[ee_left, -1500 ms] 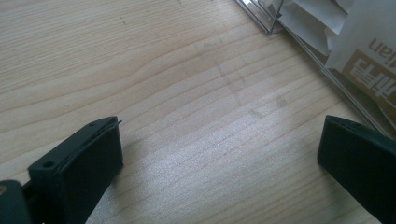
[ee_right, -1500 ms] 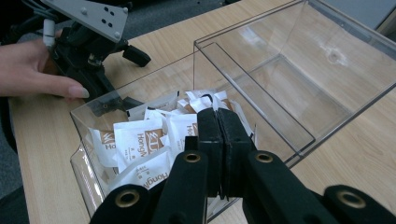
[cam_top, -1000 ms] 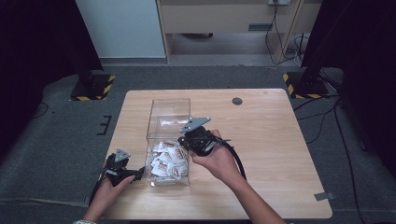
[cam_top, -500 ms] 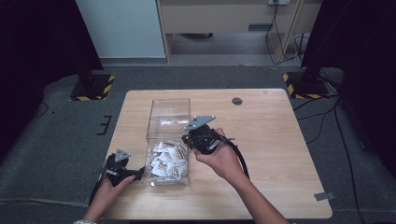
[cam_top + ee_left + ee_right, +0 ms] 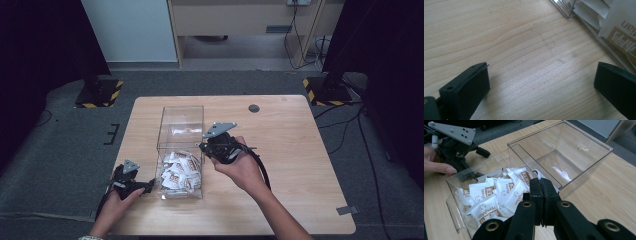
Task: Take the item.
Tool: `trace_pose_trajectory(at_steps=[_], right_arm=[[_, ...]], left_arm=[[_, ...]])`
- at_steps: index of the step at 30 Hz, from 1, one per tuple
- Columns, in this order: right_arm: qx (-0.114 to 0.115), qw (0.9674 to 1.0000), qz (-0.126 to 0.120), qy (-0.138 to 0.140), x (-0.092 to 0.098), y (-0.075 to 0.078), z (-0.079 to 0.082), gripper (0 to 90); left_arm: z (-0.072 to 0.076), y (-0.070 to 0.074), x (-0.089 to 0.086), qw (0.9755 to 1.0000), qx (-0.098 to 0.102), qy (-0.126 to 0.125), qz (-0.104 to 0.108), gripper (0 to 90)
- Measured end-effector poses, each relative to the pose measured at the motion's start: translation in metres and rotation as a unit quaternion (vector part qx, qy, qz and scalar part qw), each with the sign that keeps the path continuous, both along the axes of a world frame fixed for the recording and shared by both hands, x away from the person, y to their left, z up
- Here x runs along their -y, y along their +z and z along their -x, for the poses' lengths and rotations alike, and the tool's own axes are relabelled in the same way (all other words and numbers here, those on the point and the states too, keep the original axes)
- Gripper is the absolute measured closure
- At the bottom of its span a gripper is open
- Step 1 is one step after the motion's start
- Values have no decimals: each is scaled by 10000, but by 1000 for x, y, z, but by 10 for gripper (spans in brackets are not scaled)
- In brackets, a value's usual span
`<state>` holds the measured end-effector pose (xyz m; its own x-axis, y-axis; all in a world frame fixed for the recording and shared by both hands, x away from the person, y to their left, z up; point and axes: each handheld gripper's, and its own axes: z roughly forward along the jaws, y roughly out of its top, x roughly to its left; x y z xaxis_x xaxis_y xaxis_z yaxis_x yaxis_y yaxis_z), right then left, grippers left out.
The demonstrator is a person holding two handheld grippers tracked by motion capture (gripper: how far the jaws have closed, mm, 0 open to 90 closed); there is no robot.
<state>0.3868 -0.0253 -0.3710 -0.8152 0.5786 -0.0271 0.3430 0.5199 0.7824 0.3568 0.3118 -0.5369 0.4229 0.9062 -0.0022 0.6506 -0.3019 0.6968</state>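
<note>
Packets (image 5: 499,195) partly hidden behind right gripper's (image 5: 541,185) closed fingers; left gripper's (image 5: 541,82) fingers apart.

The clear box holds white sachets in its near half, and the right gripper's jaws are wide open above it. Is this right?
Not quite. The right gripper has its jaws shut together, as the right gripper view shows. The box does hold the sachets in its near half.

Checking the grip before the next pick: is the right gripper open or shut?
Shut. The right gripper has its two black jaws pressed together with nothing between them, above the sachets.
</note>
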Motion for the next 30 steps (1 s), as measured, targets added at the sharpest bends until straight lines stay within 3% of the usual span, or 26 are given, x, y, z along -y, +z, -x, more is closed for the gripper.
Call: trace_pose_trajectory(at_steps=[30], right_arm=[[-15, 9988, 29, -482, 46, -12, -9, 889]], left_arm=[[0, 0, 0, 10000, 1, 1, 0, 0]])
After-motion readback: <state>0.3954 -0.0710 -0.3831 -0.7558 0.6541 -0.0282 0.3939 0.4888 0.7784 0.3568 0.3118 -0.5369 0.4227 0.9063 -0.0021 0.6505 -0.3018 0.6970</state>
